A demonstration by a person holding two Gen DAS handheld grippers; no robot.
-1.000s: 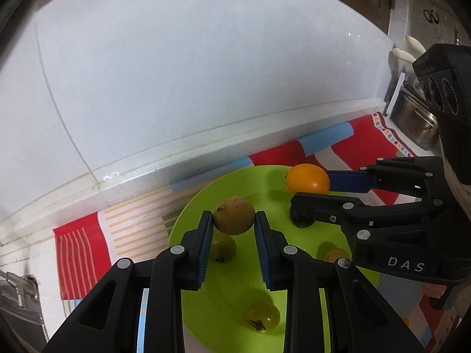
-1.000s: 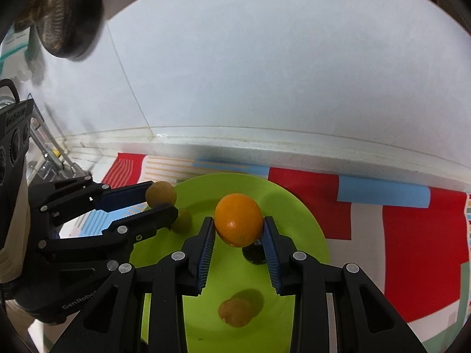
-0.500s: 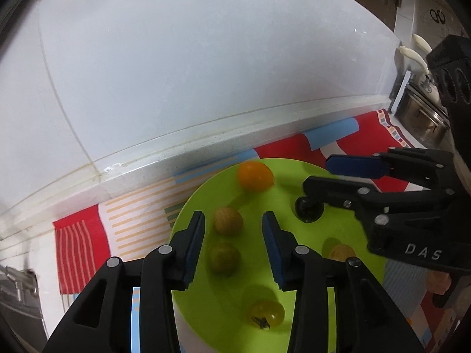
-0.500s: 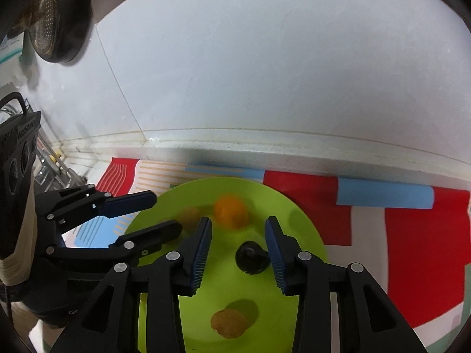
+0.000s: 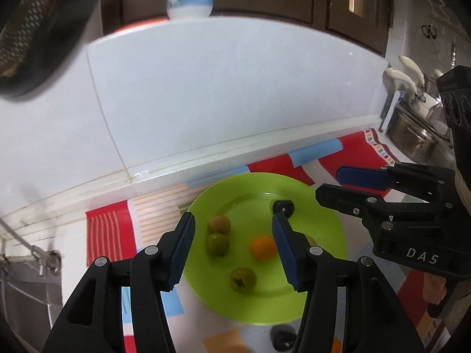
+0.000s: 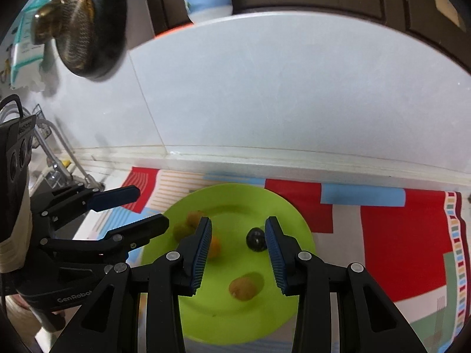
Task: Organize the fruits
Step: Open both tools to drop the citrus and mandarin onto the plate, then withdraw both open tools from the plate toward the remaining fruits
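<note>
A lime green plate [image 5: 312,203] lies on a striped cloth and holds several small fruits. In the left wrist view I see an orange fruit [image 5: 262,247], two greenish-brown fruits [image 5: 219,223] [image 5: 217,243], a green one with a dark stem mark [image 5: 242,278] and a dark round fruit [image 5: 283,206]. My left gripper [image 5: 234,245] is open and empty above the plate. My right gripper [image 6: 238,245] is open and empty above the same plate [image 6: 288,211], with the dark fruit [image 6: 255,239], the orange fruit [image 6: 214,246] and a brown fruit [image 6: 242,289] below it.
The red, blue and white striped cloth [image 6: 391,235] covers the counter against a white tiled wall. Steel pots [image 5: 412,138] stand at the right. A sink rail and tap [image 6: 59,164] are at the left. A dark fruit [image 5: 283,338] lies on the cloth in front of the plate.
Both grippers have opened and let go: the brownish fruit and the orange fruit dropped onto the plate. Both grippers then pulled up and back, and the orange fruit rolled toward the plate's middle.
</note>
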